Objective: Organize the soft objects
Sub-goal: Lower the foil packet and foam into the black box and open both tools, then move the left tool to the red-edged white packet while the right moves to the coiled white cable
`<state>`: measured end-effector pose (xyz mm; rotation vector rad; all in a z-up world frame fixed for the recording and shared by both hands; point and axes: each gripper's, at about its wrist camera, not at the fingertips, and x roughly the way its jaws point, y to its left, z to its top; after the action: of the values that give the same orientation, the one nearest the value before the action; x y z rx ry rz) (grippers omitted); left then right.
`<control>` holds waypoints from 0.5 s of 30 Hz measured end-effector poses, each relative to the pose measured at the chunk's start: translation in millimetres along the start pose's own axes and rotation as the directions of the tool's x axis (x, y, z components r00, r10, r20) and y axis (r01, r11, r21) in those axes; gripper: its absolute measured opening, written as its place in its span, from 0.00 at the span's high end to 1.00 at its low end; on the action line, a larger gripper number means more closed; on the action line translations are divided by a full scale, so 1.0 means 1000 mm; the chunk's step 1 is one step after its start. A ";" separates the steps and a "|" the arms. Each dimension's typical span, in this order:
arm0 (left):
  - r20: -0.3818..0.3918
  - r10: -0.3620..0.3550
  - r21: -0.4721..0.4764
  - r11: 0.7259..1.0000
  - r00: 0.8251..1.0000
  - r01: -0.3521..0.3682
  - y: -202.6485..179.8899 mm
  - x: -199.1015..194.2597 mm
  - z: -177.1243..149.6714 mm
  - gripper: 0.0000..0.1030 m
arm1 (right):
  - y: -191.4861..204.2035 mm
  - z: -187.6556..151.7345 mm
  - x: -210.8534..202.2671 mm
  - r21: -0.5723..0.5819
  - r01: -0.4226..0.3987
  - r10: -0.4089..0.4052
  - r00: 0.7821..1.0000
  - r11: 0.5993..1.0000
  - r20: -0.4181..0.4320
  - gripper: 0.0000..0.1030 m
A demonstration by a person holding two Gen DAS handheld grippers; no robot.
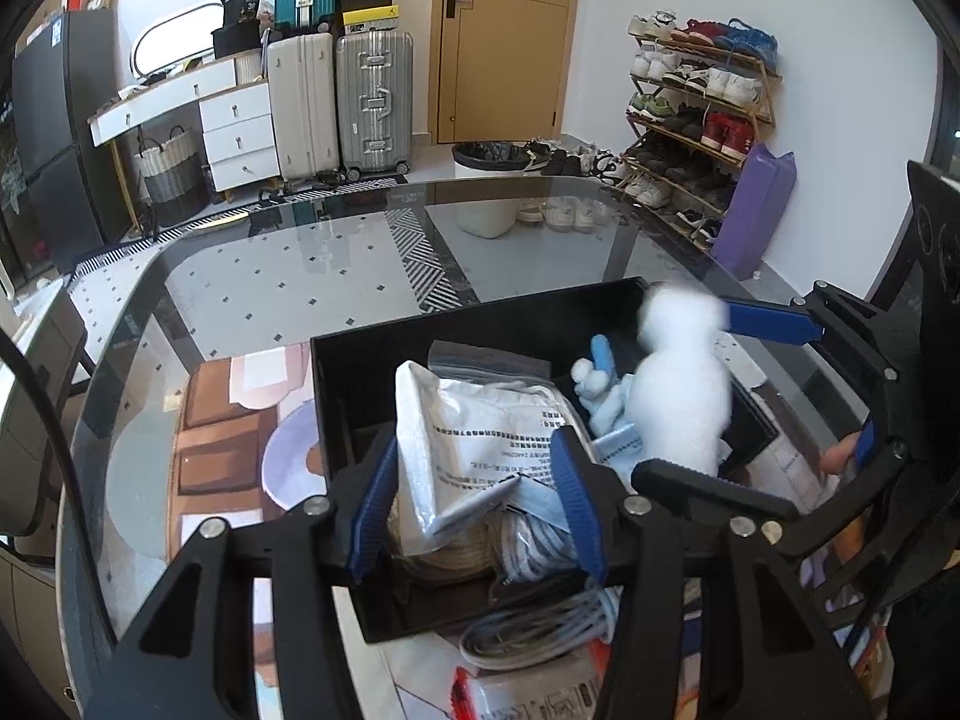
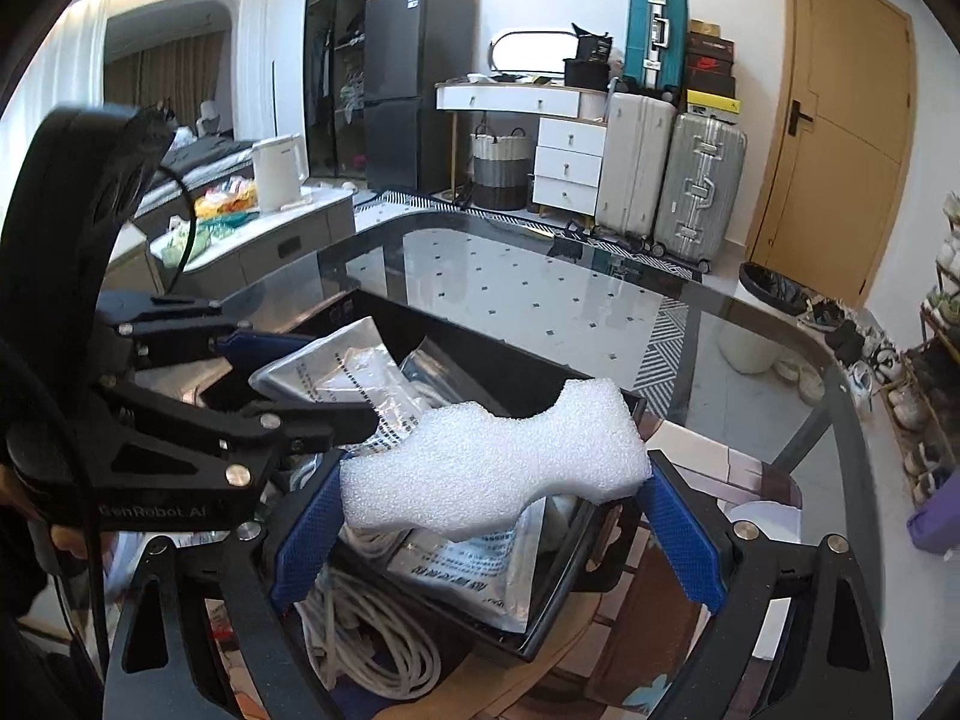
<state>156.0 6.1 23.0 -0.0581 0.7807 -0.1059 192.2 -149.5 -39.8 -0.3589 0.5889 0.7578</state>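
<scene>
Looking along the left gripper (image 1: 477, 501), its fingers sit spread around a silver pouch (image 1: 480, 426) in the black bin (image 1: 384, 372) on the glass desk (image 1: 270, 276), not pinching it. From the right wrist, the right gripper (image 2: 498, 516) clamps the white foam piece (image 2: 492, 459) above the bin; I'd lower it into free space before letting go.

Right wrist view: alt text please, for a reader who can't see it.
The right gripper holds a wavy white foam piece above a black bin of silver pouches and cables on a glass table; the left gripper hovers alongside.
</scene>
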 end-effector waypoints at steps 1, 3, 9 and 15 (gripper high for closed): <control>0.005 -0.011 0.002 1.000 1.000 0.011 -0.001 -0.003 0.000 0.40 | 0.001 0.000 -0.001 -0.002 0.006 -0.006 1.000 1.000 0.003 0.04; 0.023 0.011 0.005 1.000 1.000 -0.012 -0.002 -0.010 -0.001 0.27 | 0.001 -0.002 -0.006 -0.002 0.022 -0.022 1.000 1.000 0.008 0.01; 0.078 0.052 0.016 0.998 0.996 -0.053 -0.002 -0.036 -0.012 0.01 | 0.001 -0.013 -0.024 0.021 0.059 -0.059 0.998 0.998 0.013 0.01; 0.096 0.079 -0.013 0.997 0.992 -0.078 0.011 -0.053 -0.027 0.00 | -0.004 -0.033 -0.042 0.131 0.031 -0.031 1.000 0.991 -0.001 0.01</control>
<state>100.3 23.3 39.5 -0.0409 0.6861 -0.0244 158.8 -191.6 -39.5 -0.2459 0.6279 0.6853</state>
